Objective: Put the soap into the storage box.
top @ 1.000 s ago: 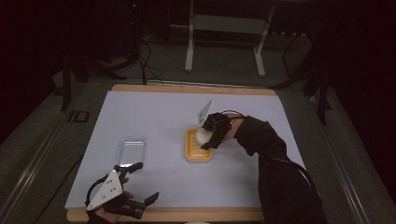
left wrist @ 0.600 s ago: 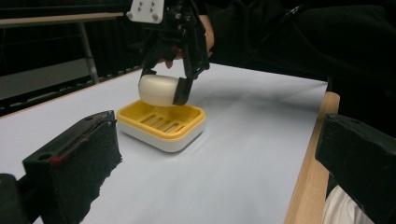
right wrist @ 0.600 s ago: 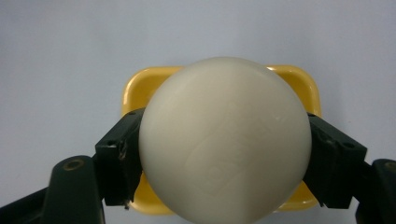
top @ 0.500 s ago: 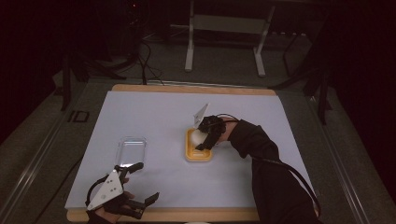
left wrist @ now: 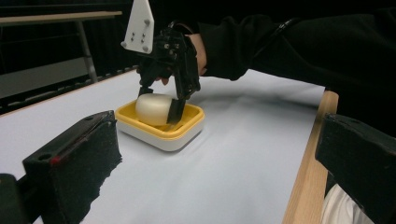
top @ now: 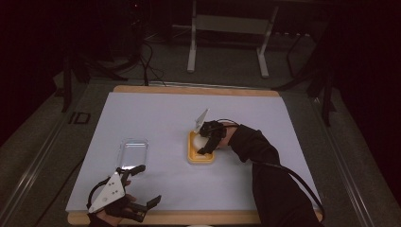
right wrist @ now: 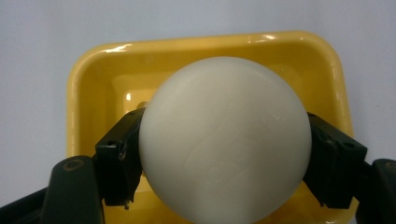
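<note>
High view: fixed above person's side, looks forward and down over whole counter (top: 156, 113), dark floor beyond.

Left gripper view: low, near counter's front edge, faces across surface toward yellow tray (left wrist: 161, 128) and right tool (left wrist: 159, 100) farther off; own jaws large and near at bottom corners.

Right gripper view: very close, looks straight down into yellow tray (right wrist: 93, 84), white rounded object (right wrist: 224, 140) nearly against lens.

Shared by all three: tray and white object.
</note>
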`<state>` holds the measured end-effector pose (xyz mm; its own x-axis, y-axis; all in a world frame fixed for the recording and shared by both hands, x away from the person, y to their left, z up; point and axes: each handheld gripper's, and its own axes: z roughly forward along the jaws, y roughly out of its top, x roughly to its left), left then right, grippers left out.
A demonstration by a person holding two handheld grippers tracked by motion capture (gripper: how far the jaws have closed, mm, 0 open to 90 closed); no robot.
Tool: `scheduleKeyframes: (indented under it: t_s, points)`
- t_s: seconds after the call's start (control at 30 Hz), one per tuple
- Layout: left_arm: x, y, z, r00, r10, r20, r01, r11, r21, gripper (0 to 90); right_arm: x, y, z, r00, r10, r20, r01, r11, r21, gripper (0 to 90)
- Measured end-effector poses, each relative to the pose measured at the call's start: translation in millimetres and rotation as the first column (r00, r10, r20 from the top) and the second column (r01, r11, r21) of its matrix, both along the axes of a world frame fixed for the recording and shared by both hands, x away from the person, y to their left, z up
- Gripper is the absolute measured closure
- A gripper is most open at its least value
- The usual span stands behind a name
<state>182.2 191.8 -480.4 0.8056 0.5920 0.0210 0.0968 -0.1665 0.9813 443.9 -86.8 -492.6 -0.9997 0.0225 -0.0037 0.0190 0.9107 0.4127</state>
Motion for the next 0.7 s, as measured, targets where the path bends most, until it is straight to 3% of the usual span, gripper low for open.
scheduleKeyframes:
  t_s: [0.4,0.7]
  points:
    - [0.0,-0.3,-0.3,1.0000,-0.002,0.000,0.002,1.0000,0.008,0.1,-0.2,4.4,-6.8,0.9998,-0.019,-0.005,0.019,0.9998,-0.012,24.2]
    - [0.3,-0.7,-0.5,1.0000,-0.003,-0.002,0.003,0.9999,0.011,0.1,-1.8,1.4,10.9,0.9996,-0.024,0.014,0.024,0.9993,0.029,23.9]
